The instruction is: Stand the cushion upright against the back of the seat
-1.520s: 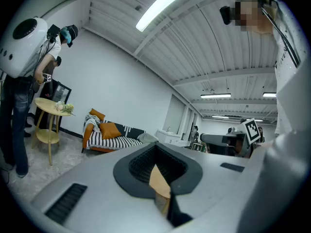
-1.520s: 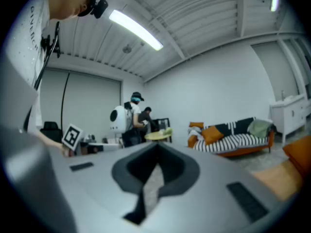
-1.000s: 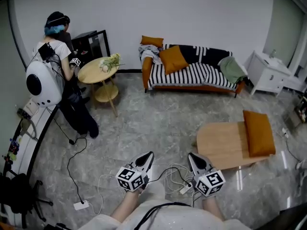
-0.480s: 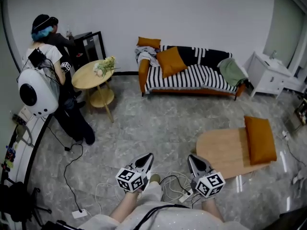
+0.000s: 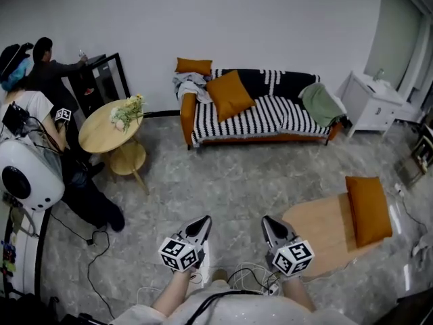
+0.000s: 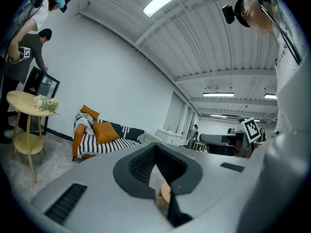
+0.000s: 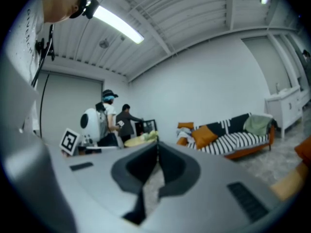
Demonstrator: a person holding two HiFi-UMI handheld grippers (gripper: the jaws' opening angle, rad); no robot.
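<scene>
1. Head view, lower centre: the left gripper and right gripper are held side by side but apart over the grey floor. Both point up-frame toward the sofa.
2. Each gripper's own view shows its tongs pressed together with nothing pinched between them.
3. The large orange cushion is in the upper centre, on the left half of the striped sofa seat. It is tilted on one corner and leans toward the backrest, well apart from both grippers.
4. A small orange cushion sits at the sofa's left end, above a pale crumpled cloth draped over the armrest.
5. A third orange cushion lies flat at the right end of the low wooden table, at right of frame near the right gripper.
6. A green cloth lies on the right end of the sofa, with a white cabinet beside it.
7. Left of frame: a round table carries flowers, and two people stand next to it.
8. Cables trail on the floor below the grippers.
</scene>
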